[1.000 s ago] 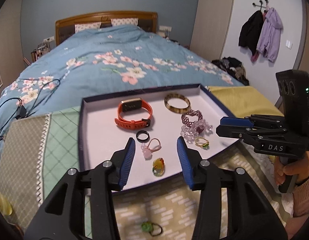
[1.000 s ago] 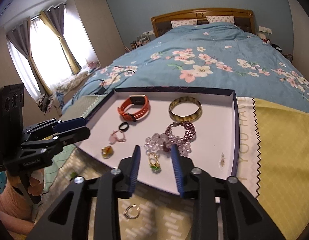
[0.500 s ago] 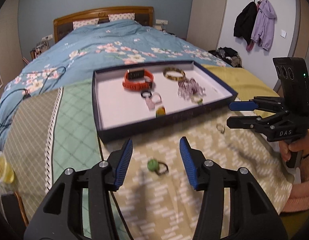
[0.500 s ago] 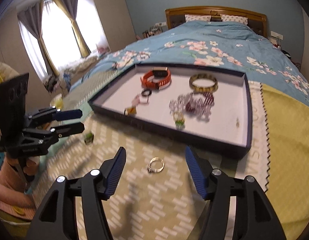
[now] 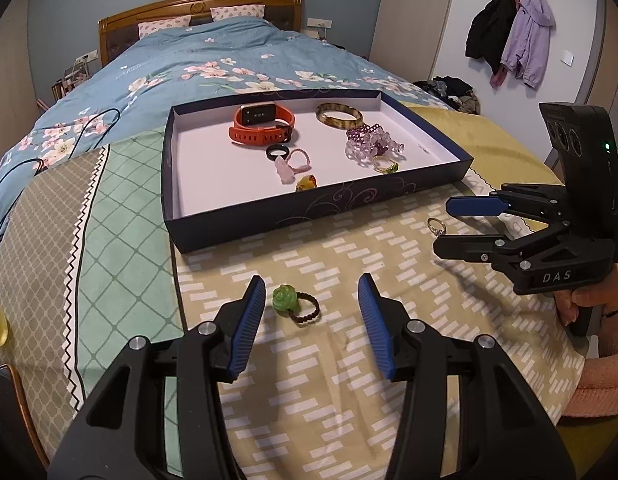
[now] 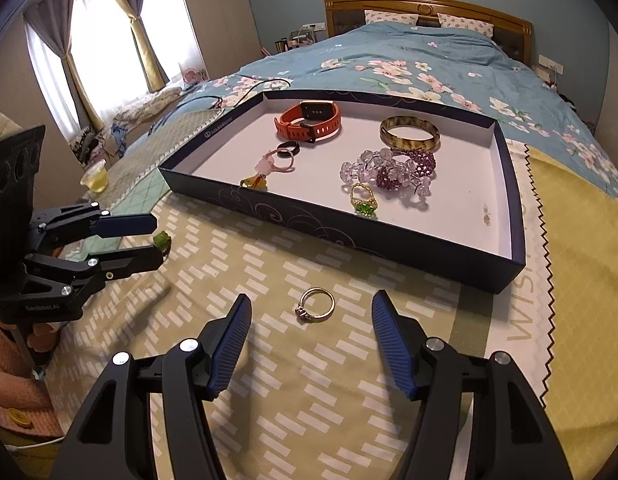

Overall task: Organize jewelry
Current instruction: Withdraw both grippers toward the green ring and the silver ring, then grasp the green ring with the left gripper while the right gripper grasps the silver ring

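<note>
On the bed's patterned blanket, a green flower ring [image 5: 295, 304] lies between the spread left tongs [image 5: 311, 306], and a gold ring [image 6: 316, 305] between the spread right tongs [image 6: 311, 320], likely lined up for pinching; the jewelry tray [image 5: 309, 208] sits just beyond both

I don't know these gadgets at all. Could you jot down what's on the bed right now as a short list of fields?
Setting: blanket spread on a bed
Tray: dark box tray with white floor
In tray: orange watch, amber bangle, bead bracelets, several rings
Outside tray: green flower ring, silver ring
Left gripper: open, around green flower ring, not touching
Right gripper: open, framing silver ring, not touching
</note>
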